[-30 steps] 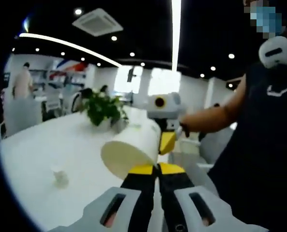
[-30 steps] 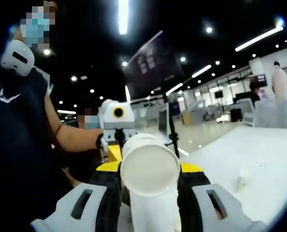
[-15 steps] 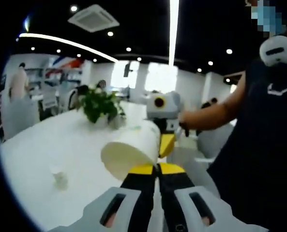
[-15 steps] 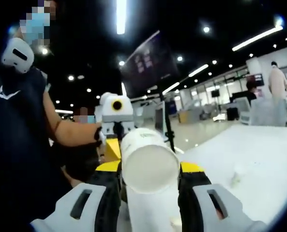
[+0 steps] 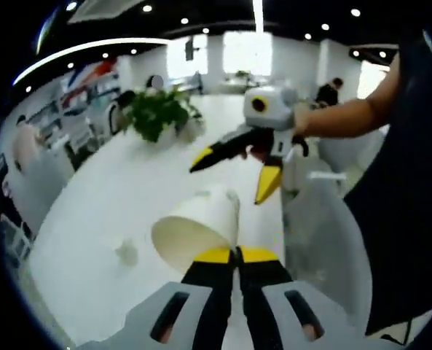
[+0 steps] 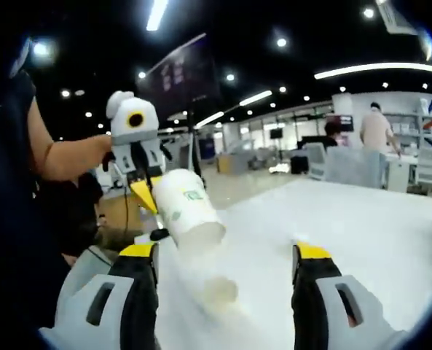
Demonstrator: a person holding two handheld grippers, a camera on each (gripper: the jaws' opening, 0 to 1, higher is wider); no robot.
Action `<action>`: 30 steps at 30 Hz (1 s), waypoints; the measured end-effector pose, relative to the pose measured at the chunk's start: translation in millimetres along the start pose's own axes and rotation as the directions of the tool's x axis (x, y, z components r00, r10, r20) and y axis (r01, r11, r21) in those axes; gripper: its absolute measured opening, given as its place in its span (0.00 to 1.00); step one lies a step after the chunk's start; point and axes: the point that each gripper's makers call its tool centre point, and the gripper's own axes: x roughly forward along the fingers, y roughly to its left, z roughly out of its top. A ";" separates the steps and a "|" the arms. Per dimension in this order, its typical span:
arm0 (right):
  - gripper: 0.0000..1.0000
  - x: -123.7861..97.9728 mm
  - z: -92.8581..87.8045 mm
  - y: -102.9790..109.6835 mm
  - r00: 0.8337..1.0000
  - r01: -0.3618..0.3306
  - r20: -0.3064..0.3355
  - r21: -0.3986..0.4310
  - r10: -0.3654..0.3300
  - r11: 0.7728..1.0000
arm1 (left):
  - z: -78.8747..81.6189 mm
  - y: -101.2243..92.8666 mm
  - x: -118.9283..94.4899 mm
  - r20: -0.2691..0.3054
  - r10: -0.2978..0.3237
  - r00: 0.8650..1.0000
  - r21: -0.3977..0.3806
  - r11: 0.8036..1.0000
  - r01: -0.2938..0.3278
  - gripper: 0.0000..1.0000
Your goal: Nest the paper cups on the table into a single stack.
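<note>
One paper cup (image 5: 196,232) held above the white bench (image 5: 121,197), pinched at its rim by the left gripper (image 5: 237,255), fingers pressed together, right gripper (image 6: 227,251) fingers spread wide, potted plant (image 5: 156,114) far along the bench, small cup (image 5: 127,251) lying on it near the edge.

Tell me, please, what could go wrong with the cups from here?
The left gripper pinches the cup stack only at its rim, mouth toward it, so the stack could slip or crush. The right gripper is open and empty; reaching for the small cup on the table might tip it.
</note>
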 end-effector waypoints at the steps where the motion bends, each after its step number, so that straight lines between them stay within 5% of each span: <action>1: 0.77 -3.1 -4.4 -5.5 1.000 0.027 -0.006 -0.003 -0.027 1.000 | 0.7 4.9 -0.3 -0.041 0.018 0.999 0.022 1.000 -0.017 0.00; 7: 0.89 -23.4 -50.8 -36.8 0.983 0.179 -0.041 0.064 -0.177 0.982 | 10.6 21.1 -4.9 -0.188 0.068 0.980 0.157 0.987 -0.038 0.00; 12: 0.90 -43.1 -74.5 -52.8 0.965 0.258 -0.054 0.066 -0.255 0.964 | 9.2 27.1 -5.8 -0.315 0.071 0.946 0.224 0.975 0.001 0.00; 14: 0.90 -51.1 -75.8 -54.2 0.960 0.277 -0.044 0.043 -0.276 0.960 | 3.7 26.9 -7.0 -0.374 0.063 0.925 0.223 0.974 0.024 0.00; 15: 0.90 -55.7 -74.8 -54.1 0.958 0.286 -0.036 0.032 -0.285 0.958 | -2.5 26.9 -8.9 -0.439 0.061 0.896 0.229 0.972 0.046 0.00; 17: 0.90 -61.5 -73.5 -52.4 0.957 0.291 -0.022 0.014 -0.290 0.957 | -6.7 28.2 -9.4 -0.495 0.072 0.866 0.254 0.965 0.065 0.00; 22: 0.92 -65.1 -90.3 -46.7 0.957 0.275 -0.071 -0.079 -0.281 0.958 | -13.8 28.8 -4.6 -0.594 0.080 0.800 0.257 0.962 0.094 0.00; 26: 0.93 -65.2 -102.5 -44.4 0.955 0.281 -0.085 -0.055 -0.285 0.958 | -17.9 27.6 -1.9 -0.664 0.093 0.742 0.271 0.955 0.123 0.00; 30: 1.00 -63.5 -96.6 -42.5 0.957 0.285 -0.047 -0.029 -0.286 0.958 | -13.9 21.8 0.6 -0.678 0.070 0.732 0.241 0.962 0.130 0.00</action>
